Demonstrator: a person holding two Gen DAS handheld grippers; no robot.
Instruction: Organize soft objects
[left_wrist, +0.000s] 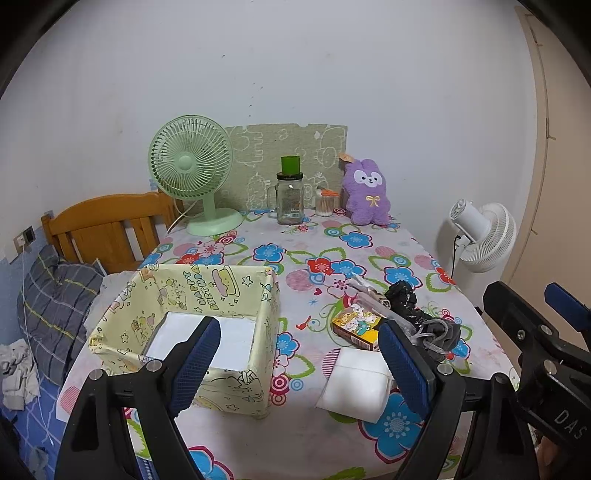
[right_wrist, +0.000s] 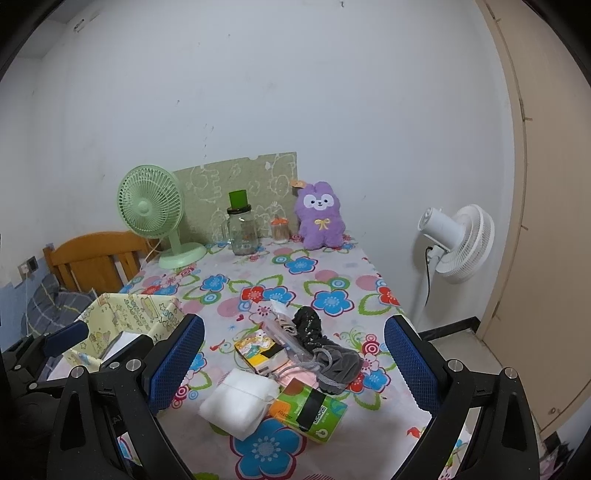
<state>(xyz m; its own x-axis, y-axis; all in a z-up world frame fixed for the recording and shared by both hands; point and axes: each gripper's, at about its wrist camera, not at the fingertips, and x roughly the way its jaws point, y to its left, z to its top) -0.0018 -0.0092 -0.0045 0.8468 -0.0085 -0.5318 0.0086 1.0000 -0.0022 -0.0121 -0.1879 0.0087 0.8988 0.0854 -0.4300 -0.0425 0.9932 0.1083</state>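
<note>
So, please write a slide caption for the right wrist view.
Open right hand-held gripper hovers above a pile of soft items on the floral tablecloth.

The left gripper (left_wrist: 299, 363) hangs over a table with a flowery cloth (left_wrist: 332, 258), and its two blue fingers (left_wrist: 195, 363) are wide apart with nothing between them. Under the left finger sits a yellow cartoon box (left_wrist: 258, 332), and near the right finger lie a white soft pack (left_wrist: 354, 387), a small yellow pack (left_wrist: 356, 326), a gray pouch (left_wrist: 441, 334) and a black bag (left_wrist: 402, 299). At the back stand a green fan (left_wrist: 192, 162), a glass jar (left_wrist: 290, 197) and a purple plush toy (left_wrist: 367, 194).
</note>
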